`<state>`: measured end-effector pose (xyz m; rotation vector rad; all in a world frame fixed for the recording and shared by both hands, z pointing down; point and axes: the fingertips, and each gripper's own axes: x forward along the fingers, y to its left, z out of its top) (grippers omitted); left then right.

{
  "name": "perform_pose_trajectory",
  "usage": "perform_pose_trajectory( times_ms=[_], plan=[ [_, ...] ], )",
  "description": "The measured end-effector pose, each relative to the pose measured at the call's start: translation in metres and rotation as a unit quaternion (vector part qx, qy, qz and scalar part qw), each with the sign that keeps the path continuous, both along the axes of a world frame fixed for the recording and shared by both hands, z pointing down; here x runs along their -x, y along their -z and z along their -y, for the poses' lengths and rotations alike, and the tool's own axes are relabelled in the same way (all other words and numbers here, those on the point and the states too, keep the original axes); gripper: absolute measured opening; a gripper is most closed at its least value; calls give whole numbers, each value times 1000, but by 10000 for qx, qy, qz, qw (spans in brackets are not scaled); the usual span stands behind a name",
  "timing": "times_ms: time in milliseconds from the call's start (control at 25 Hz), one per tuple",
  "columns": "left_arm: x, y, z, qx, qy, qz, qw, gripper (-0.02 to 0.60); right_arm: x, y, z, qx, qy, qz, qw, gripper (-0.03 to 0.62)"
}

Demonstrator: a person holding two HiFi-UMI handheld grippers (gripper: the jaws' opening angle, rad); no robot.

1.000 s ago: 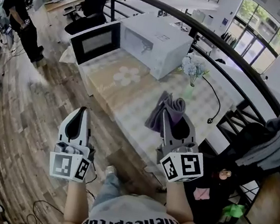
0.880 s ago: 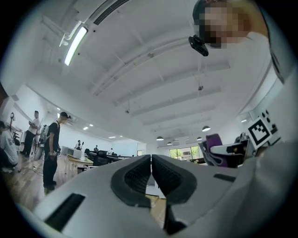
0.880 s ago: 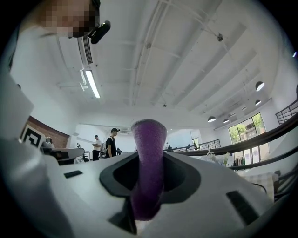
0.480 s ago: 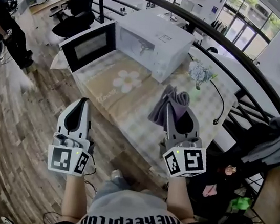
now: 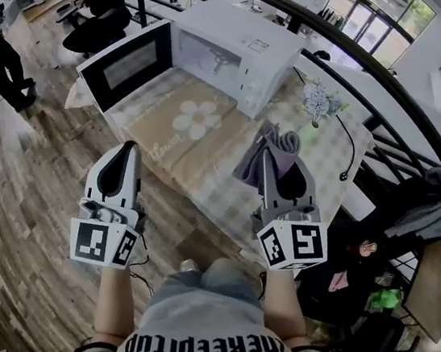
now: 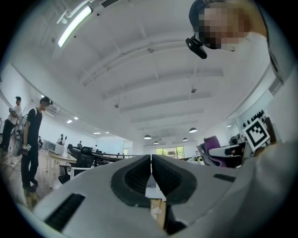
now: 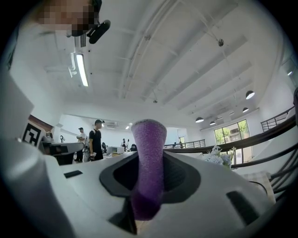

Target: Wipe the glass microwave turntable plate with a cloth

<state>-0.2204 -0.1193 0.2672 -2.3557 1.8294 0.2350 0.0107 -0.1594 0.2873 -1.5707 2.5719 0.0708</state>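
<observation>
My right gripper (image 5: pixel 274 156) is shut on a purple cloth (image 5: pixel 268 154) that bunches up above its tips; it hovers over the near right part of the table (image 5: pixel 319 173). In the right gripper view the purple cloth (image 7: pixel 148 167) stands pinched between the jaws. My left gripper (image 5: pixel 129 151) is shut and holds nothing, off the table's near edge above the wood floor; in the left gripper view the jaws meet with nothing between them. A white microwave (image 5: pixel 236 52) stands at the back of the table with its door (image 5: pixel 124 65) swung open to the left. The glass turntable plate inside is not clear to see.
A flower-print mat (image 5: pixel 184 132) lies in front of the microwave. A small vase of flowers (image 5: pixel 317 106) stands right of the microwave, with a black cable (image 5: pixel 343 148) beside it. A dark railing (image 5: pixel 392 114) runs behind the table. People stand at the far left (image 5: pixel 1 59).
Both grippers have held their states while the view moved closer to the table; the microwave and mat now sit lower and nearer in the head view.
</observation>
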Motion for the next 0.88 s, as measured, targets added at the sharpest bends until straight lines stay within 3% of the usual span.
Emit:
perform_pose_trajectory(
  times_ms=[520,880],
  plan=[
    [1,-23,49,231,-256,-154,9993,11,0,-51,50,753,-227,-135,9968,112],
    [9,-21,81,217,-155,-130,9996,11,23,-105,107,1378,-35,-556,9889,112]
  ],
)
